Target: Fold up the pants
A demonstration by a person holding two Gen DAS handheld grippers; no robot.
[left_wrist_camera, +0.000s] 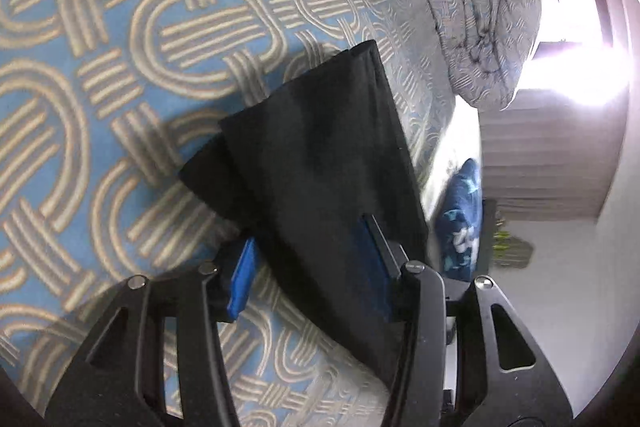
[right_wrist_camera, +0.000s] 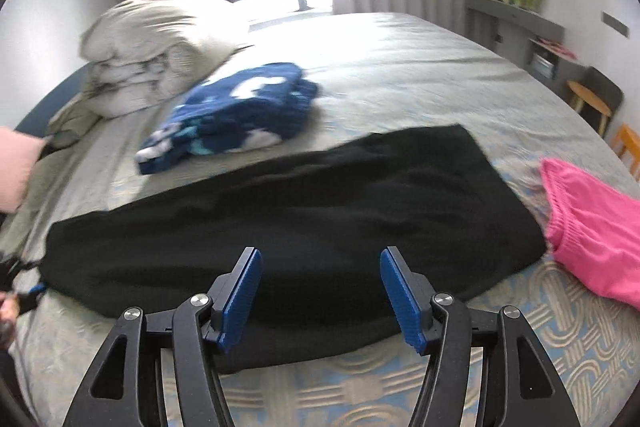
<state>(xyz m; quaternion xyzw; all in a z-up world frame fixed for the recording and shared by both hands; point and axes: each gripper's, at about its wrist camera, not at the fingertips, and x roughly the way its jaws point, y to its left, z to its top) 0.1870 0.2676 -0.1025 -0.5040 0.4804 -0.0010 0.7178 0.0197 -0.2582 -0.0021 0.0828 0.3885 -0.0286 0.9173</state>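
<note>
Black pants point(right_wrist_camera: 304, 195) lie folded in a long band across the bed, left to right. My right gripper point(right_wrist_camera: 320, 287) hovers open over their near edge, with nothing between its blue pads point(right_wrist_camera: 240, 295). In the left wrist view one end of the pants point(left_wrist_camera: 320, 147) runs between the fingers of my left gripper point(left_wrist_camera: 308, 231). The cloth lies against the right pad point(left_wrist_camera: 376, 259), while the left pad point(left_wrist_camera: 242, 279) stands clear of it with bedspread showing in the gap, so the jaws are open.
The bedspread point(left_wrist_camera: 120, 107) is blue with beige loops. A pink garment point(right_wrist_camera: 592, 227) lies right of the pants and a blue patterned blanket point(right_wrist_camera: 236, 111) behind them. A bundled duvet point(right_wrist_camera: 152, 47) sits at the back left. Shelves and stools point(right_wrist_camera: 592, 99) line the right wall.
</note>
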